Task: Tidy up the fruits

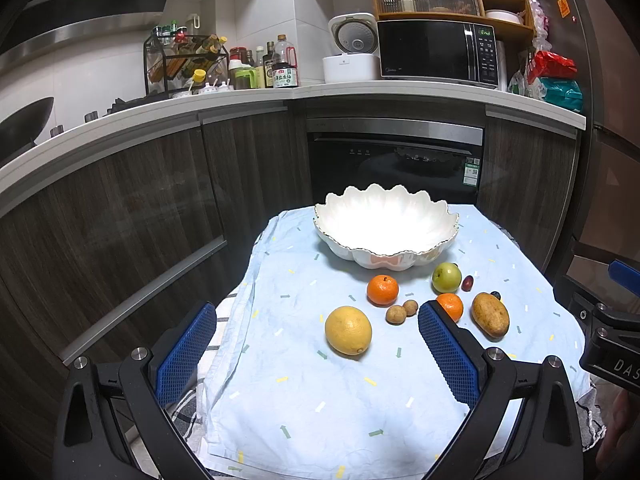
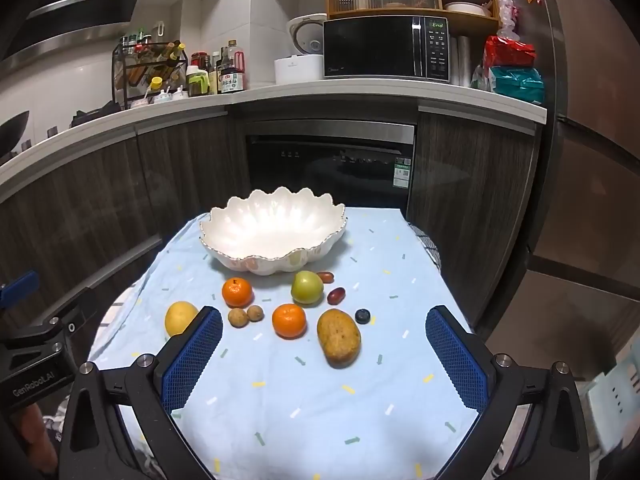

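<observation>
A white scalloped bowl (image 1: 386, 224) (image 2: 272, 232) stands empty at the far end of a light blue cloth. In front of it lie a yellow citrus (image 1: 348, 330) (image 2: 180, 317), two tangerines (image 1: 383, 289) (image 2: 289, 321), a green apple (image 1: 446, 277) (image 2: 307, 287), a brown mango (image 1: 490, 315) (image 2: 339, 337), two small brown longans (image 1: 402, 311) (image 2: 245, 315), red grapes (image 2: 336, 295) and a blueberry (image 2: 362, 315). My left gripper (image 1: 318, 356) is open above the cloth, near the yellow citrus. My right gripper (image 2: 324, 356) is open, nearest the mango.
The cloth (image 1: 320, 400) covers a small table before dark cabinets and an oven (image 1: 396, 168). The counter holds bottles (image 1: 276, 66), a rice cooker (image 1: 352, 50) and a microwave (image 1: 438, 50). The cloth edges drop off left and right.
</observation>
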A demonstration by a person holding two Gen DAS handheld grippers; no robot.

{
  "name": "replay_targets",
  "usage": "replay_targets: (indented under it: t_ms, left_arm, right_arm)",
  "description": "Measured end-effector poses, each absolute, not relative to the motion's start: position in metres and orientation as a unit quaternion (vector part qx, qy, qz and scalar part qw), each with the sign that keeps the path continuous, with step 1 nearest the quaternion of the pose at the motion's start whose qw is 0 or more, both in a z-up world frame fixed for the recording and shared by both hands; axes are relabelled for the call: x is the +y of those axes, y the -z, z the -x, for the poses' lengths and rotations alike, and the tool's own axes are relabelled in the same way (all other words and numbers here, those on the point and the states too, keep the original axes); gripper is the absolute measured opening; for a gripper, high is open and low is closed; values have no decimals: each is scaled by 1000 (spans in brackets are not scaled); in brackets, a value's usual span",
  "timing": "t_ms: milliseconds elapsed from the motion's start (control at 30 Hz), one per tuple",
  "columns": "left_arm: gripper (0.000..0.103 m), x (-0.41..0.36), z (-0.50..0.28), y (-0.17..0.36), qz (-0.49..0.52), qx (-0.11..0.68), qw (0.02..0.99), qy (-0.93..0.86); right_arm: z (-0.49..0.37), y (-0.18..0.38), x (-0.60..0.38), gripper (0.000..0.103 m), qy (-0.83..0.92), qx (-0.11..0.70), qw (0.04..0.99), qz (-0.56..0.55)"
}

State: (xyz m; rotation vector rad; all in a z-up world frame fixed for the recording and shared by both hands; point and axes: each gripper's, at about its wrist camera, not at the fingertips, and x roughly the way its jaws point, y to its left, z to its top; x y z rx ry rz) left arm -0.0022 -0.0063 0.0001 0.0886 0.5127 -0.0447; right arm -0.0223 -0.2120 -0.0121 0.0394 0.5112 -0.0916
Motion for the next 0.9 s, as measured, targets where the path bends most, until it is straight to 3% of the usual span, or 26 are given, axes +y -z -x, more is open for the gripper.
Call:
replay_targets:
  t_ms: [900]
  left_arm:
    - [103, -6, 2, 0, -42, 253, 966, 24]
  right_arm:
    - [24, 10, -210, 103, 45, 251, 967, -20]
